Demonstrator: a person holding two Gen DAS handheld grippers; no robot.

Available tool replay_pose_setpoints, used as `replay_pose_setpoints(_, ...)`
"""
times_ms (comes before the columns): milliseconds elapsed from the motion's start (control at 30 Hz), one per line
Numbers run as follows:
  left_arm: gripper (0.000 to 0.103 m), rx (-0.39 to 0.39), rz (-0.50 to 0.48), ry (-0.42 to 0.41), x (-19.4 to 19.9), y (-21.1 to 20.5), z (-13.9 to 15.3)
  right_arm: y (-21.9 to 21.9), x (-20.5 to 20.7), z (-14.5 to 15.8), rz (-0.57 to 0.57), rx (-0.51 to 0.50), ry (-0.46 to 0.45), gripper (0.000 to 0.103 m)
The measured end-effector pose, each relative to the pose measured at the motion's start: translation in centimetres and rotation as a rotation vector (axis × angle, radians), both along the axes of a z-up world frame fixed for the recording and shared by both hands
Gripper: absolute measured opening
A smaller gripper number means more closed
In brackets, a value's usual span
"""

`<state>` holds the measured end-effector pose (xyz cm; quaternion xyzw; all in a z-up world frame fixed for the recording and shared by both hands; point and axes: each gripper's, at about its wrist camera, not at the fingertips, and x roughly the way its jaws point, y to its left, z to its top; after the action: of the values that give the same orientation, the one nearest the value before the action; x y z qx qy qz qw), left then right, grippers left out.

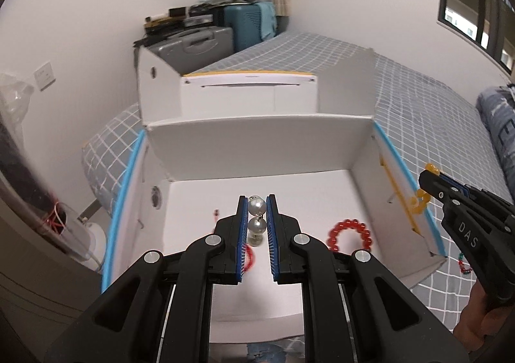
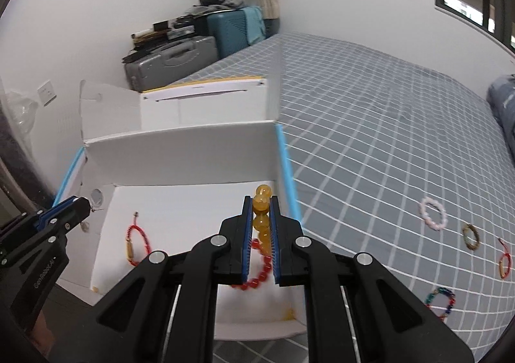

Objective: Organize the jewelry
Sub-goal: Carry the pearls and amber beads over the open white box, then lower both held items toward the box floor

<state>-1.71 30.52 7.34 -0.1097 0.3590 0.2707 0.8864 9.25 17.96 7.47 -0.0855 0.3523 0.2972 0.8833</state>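
An open white cardboard box [image 1: 257, 140] with blue edges lies on the bed. My left gripper [image 1: 257, 202] hangs over its floor, shut on a pearl bead bracelet [image 1: 256, 206]. My right gripper [image 2: 261, 202] is above the box's right side, shut on a yellow amber bead bracelet [image 2: 261, 205]; that bracelet [image 1: 421, 198] dangles by the box's right wall in the left wrist view. A red bead bracelet [image 1: 349, 234] and a red cord bracelet [image 2: 133, 243] lie on the box floor.
Loose on the grey checked bedspread [image 2: 370, 144] lie a pink bracelet [image 2: 433, 213], a brown one [image 2: 470, 236], a red cord one [image 2: 504, 261] and a multicoloured one [image 2: 442, 301]. Suitcases [image 2: 173, 60] stand against the far wall. A folded blanket [image 1: 499, 137] sits at right.
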Motion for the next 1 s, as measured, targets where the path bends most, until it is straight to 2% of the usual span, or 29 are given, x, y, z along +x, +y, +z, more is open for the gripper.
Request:
replay_pose_setpoints(200, 0.012, -0.013, 0.038, 0.012, -0.6, 2.5, -1.0, 3.2, -0.7, -1.1, 0.054, -0.017, 0.004, 0.009)
replay_pose_setpoints(467, 0.012, -0.092, 0.058, 0.074, -0.2, 5.9, -4.0, 6.7, -0.2, -4.4, 0.09, -0.088, 0.06, 0.009)
replay_pose_setpoints(767, 0.012, -0.134, 0.067, 0.156, 0.2, 7.3, -6.2, 7.6, 0.2, -6.4, 0.091, -0.147, 0.142, 0.009)
replay_pose_setpoints(1000, 0.012, -0.141, 0.067, 0.164, 0.1, 7.2, -6.1, 7.7, 0.3, -7.0, 0.091, -0.169, 0.166, 0.011)
